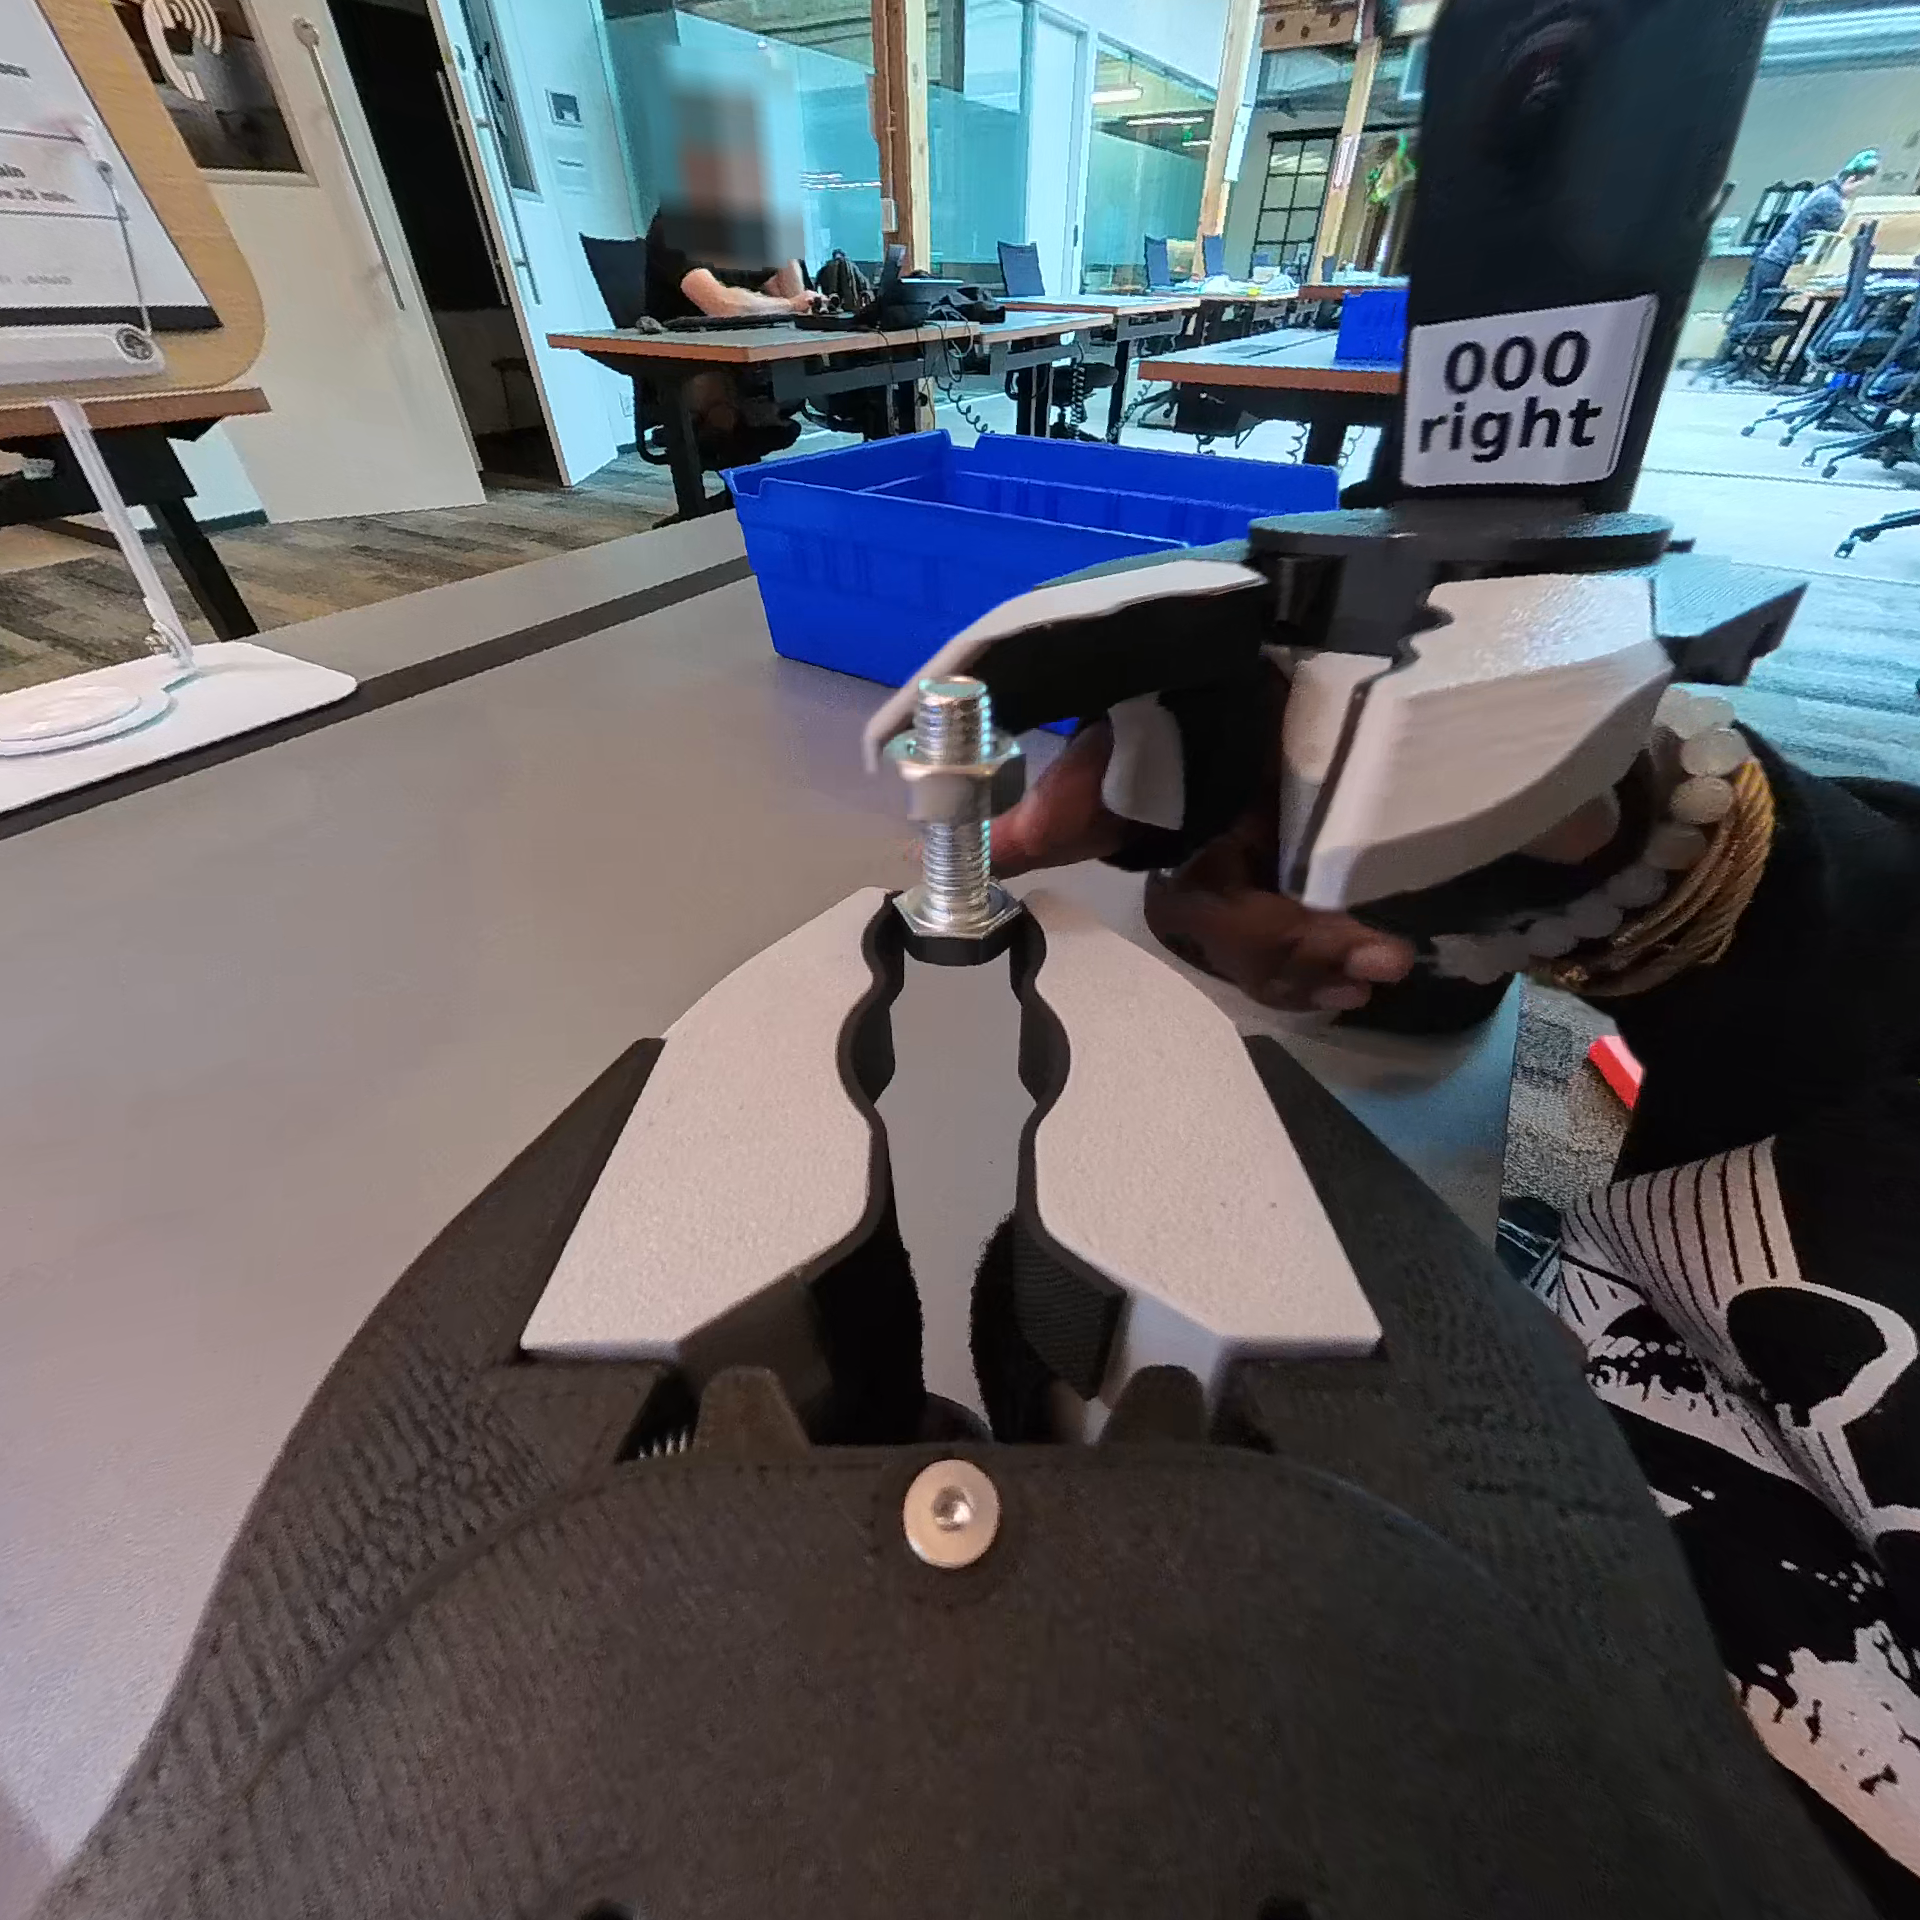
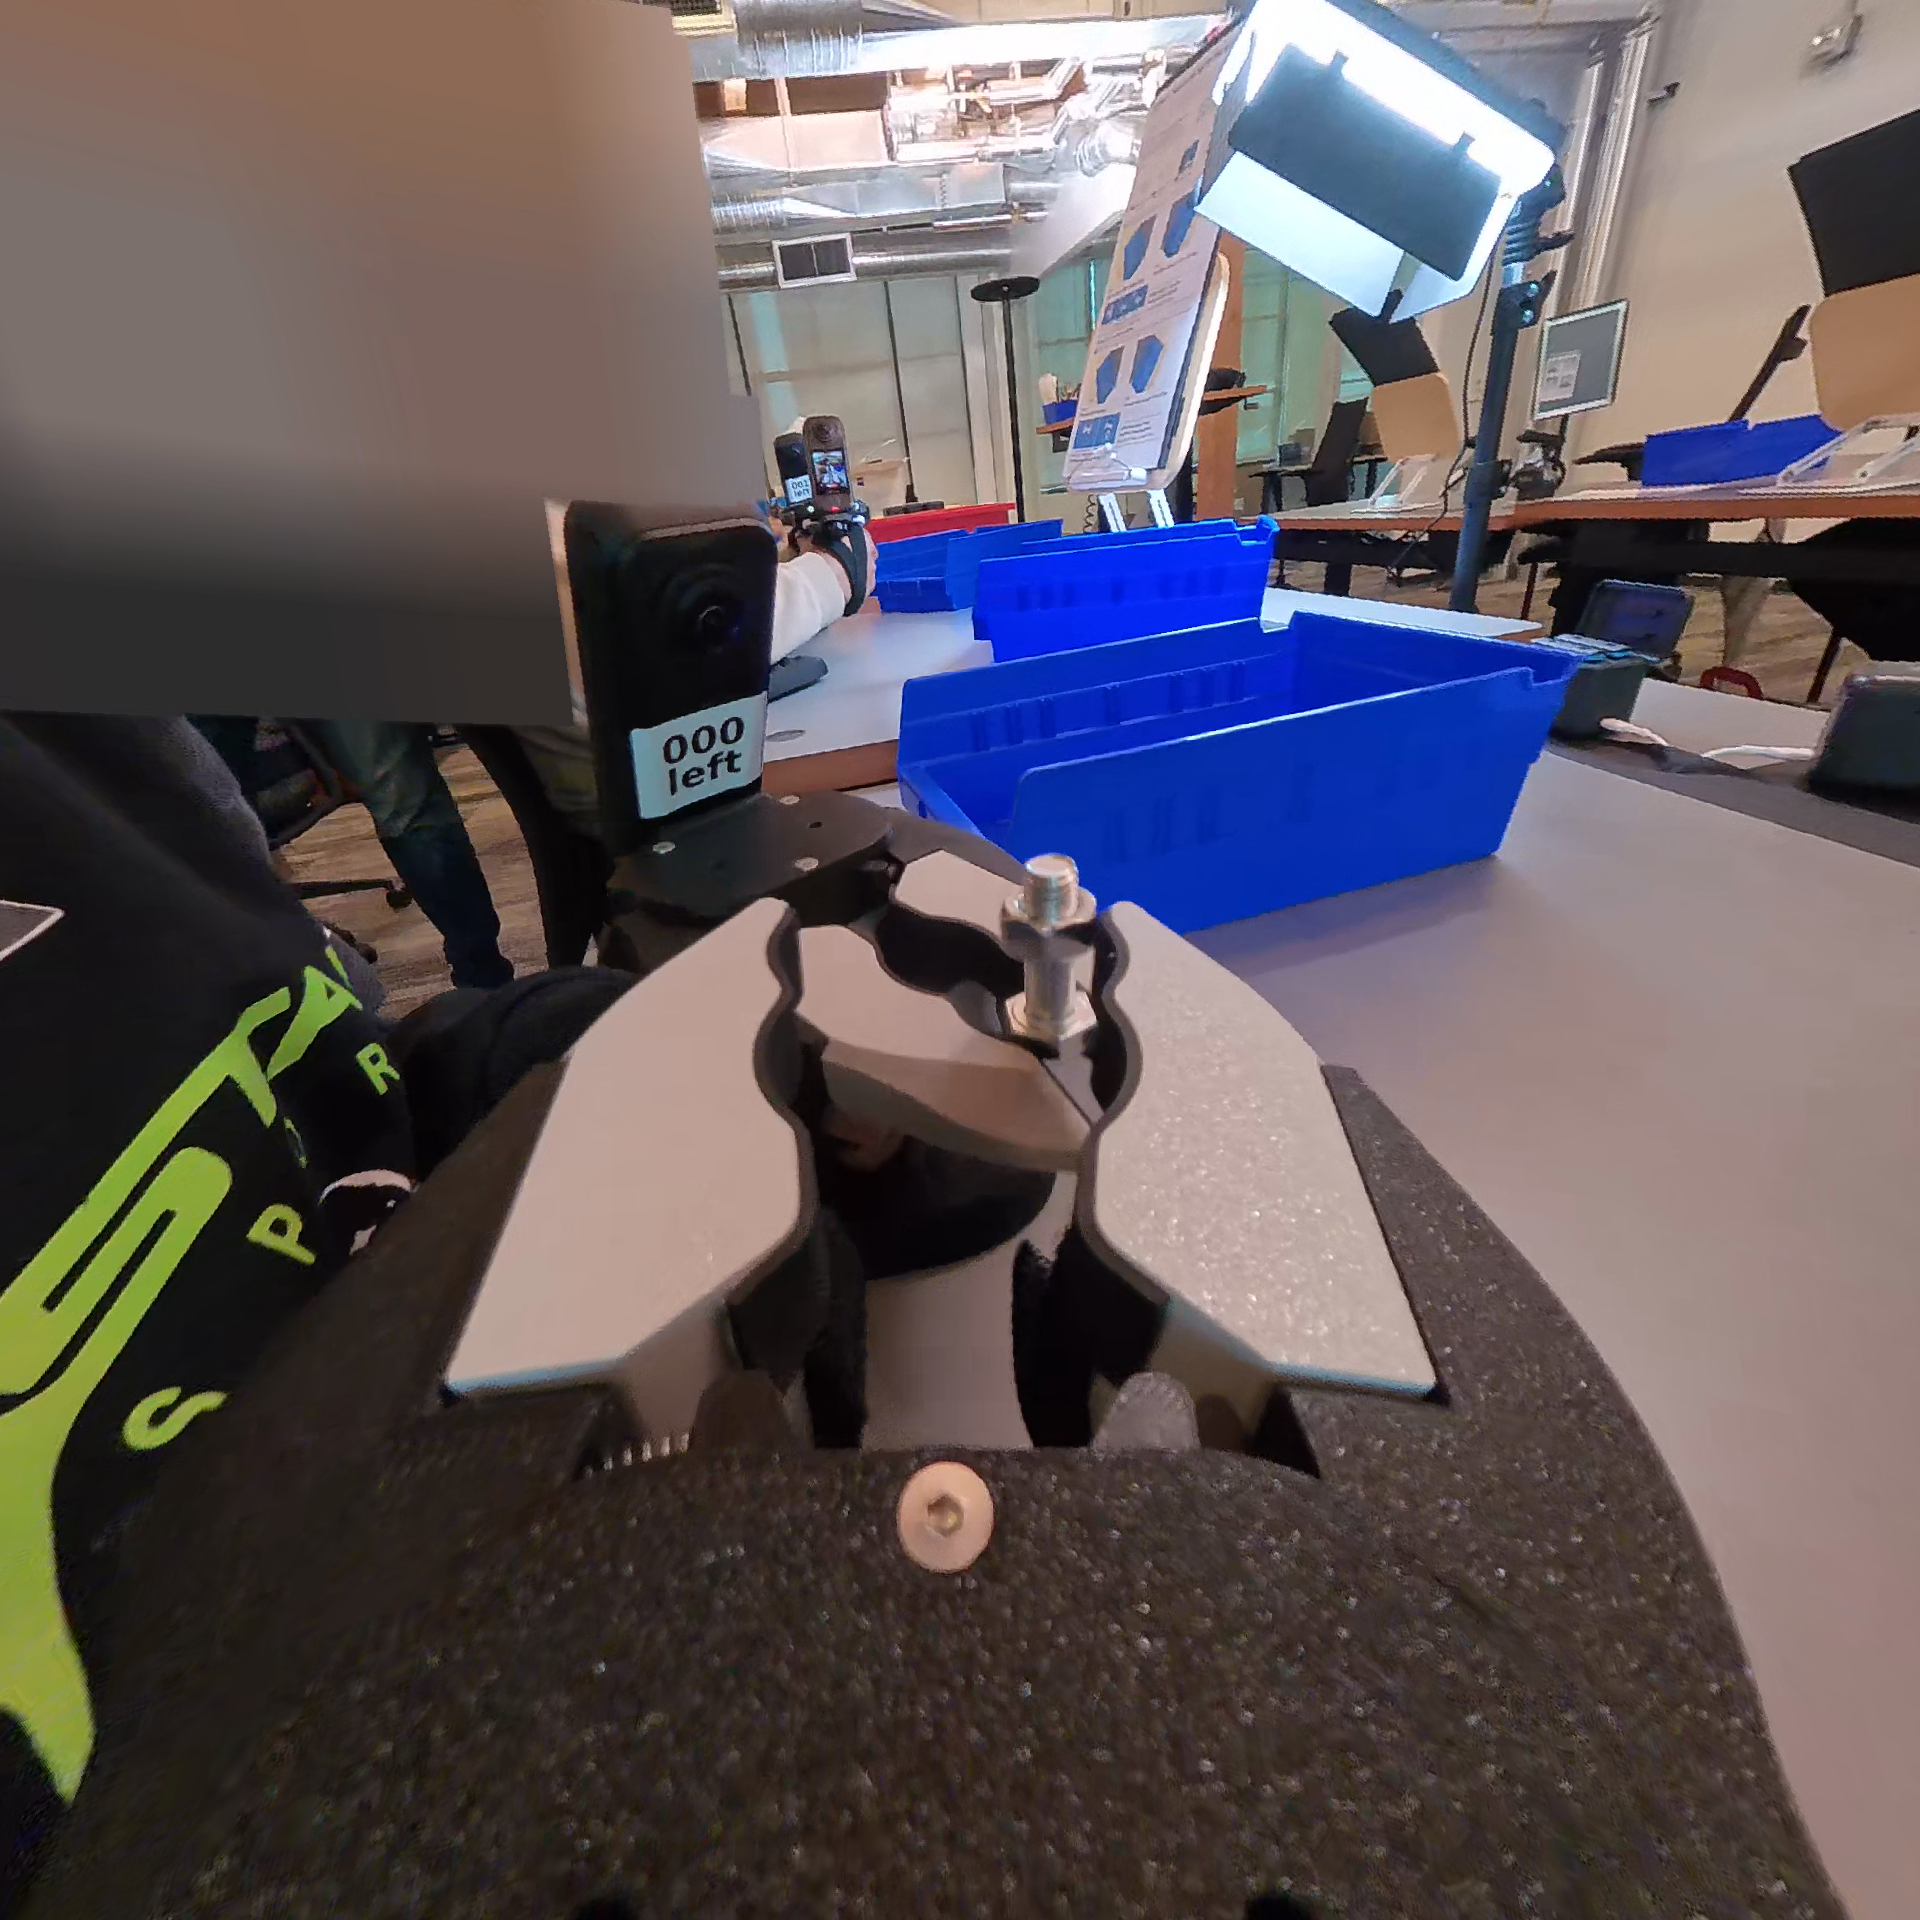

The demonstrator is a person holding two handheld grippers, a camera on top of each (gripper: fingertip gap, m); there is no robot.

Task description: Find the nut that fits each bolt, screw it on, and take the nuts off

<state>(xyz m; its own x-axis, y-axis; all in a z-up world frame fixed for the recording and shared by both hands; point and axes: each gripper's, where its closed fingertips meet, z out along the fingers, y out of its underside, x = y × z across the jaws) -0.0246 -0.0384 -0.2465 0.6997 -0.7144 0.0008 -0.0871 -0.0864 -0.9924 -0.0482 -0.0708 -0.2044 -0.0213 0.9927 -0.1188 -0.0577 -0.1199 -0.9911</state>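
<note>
Where the left wrist view looks: along the left gripper (image 1: 956, 916) to a bolt (image 1: 954, 883) standing upright on the grey table (image 1: 416, 883).
Left claw: clamped on the bolt's hex head, threaded end up.
Nut (image 1: 951, 764): threaded onto the bolt, near its top.
Right gripper (image 1: 904, 722): comes in from the right at nut height; its far finger is hidden behind the bolt.
Writing: a white sticker (image 1: 1517, 395) with black print sits on the right gripper's black camera post.
Cut off: the hand (image 1: 1247, 935) under that gripper is partly hidden by it.
Background: a blue bin (image 1: 935, 582) stands behind the bolt.

Right wrist view, right claw: jaws apart, with the nut between the tips, close against the right finger (image 2: 1195, 1091); contact cannot be told.
Left gripper here: crosses below, closed on the bolt head.
Writing: a second white sticker (image 2: 701, 753) on the left camera post; a tilted signboard (image 2: 1143, 312) carries print too small to make out.
</note>
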